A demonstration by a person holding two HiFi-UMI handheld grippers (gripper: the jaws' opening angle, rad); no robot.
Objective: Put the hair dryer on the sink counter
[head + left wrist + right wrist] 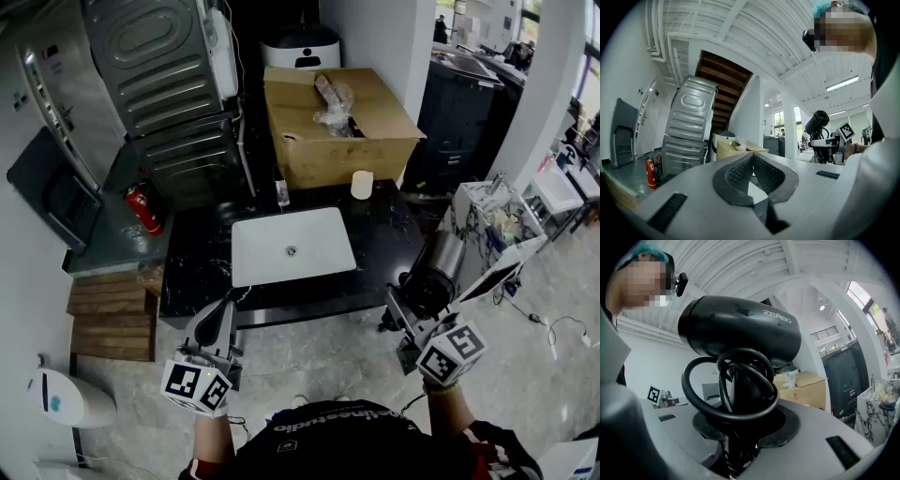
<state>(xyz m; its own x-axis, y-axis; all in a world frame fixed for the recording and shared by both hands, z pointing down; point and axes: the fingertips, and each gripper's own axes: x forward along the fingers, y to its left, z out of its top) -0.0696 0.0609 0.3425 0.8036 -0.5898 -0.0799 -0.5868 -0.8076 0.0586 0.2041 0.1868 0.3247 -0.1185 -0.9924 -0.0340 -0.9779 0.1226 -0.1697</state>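
Observation:
A black hair dryer [432, 275] with its cord coiled round the handle stands upright in my right gripper [405, 300], whose jaws are shut on the handle. It hangs over the floor just off the right front corner of the black sink counter [384, 239]. In the right gripper view the dryer [740, 329] fills the middle and the cord loops sit above the jaws of the right gripper [740, 425]. My left gripper [222, 317] is at the counter's front left edge, and its jaws [753, 157] are shut with nothing between them. The dryer [816, 122] also shows in the left gripper view.
A white basin [292, 246] is set in the counter, with a faucet [281, 193] and a small white cup [362, 184] behind it. Further back are an open cardboard box [337, 127], a tilted grey machine [169, 84] and a red fire extinguisher [142, 208]. A marble-topped stand [492, 225] is to the right.

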